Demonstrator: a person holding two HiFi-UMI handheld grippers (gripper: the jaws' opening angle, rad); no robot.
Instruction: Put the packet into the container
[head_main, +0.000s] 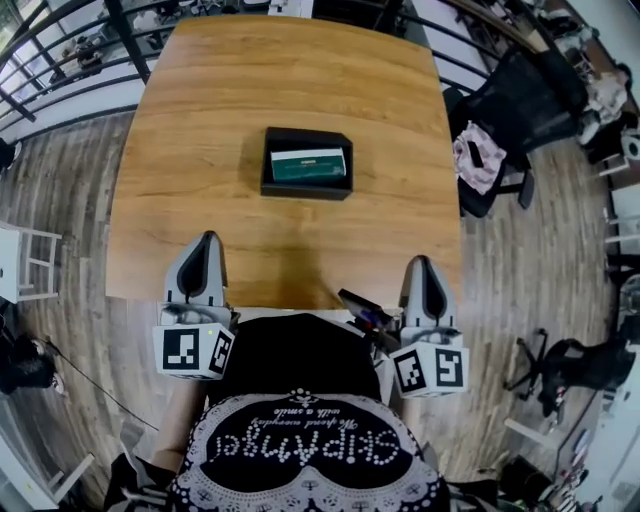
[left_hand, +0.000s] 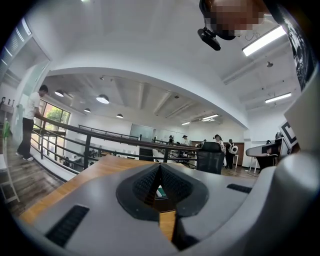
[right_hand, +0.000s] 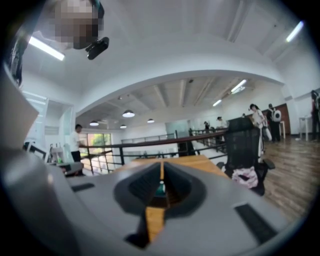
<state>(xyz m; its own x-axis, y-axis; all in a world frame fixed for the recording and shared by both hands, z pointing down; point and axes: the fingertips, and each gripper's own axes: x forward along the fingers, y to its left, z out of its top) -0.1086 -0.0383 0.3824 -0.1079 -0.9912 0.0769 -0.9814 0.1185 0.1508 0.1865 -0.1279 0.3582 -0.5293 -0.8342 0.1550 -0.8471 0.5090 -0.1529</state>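
Stock, left to right. Left tool (head_main: 207, 243): lower left of the head view, at the near edge of the bench (head_main: 300, 80), clenched with nothing between its pads. Container (head_main: 268, 165): black, shallow, open-topped, at the middle of the bench, well apart from both tools. Packet (head_main: 309, 165): green with a white band along its upper edge, lying flat inside the container and filling most of its floor, so the task looks complete. Handling, by judgement: flat and thin, probably light and somewhat pliable rather than rigid, with a printed skin that may be slick; not fragile-looking. Best hold, if it must be shifted: pinch across one long edge or a corner from above, since the container's walls stand close around it and bar a side approach. Right tool (head_main: 422, 262): lower right of the head view, likewise at the near bench edge, clenched and empty.
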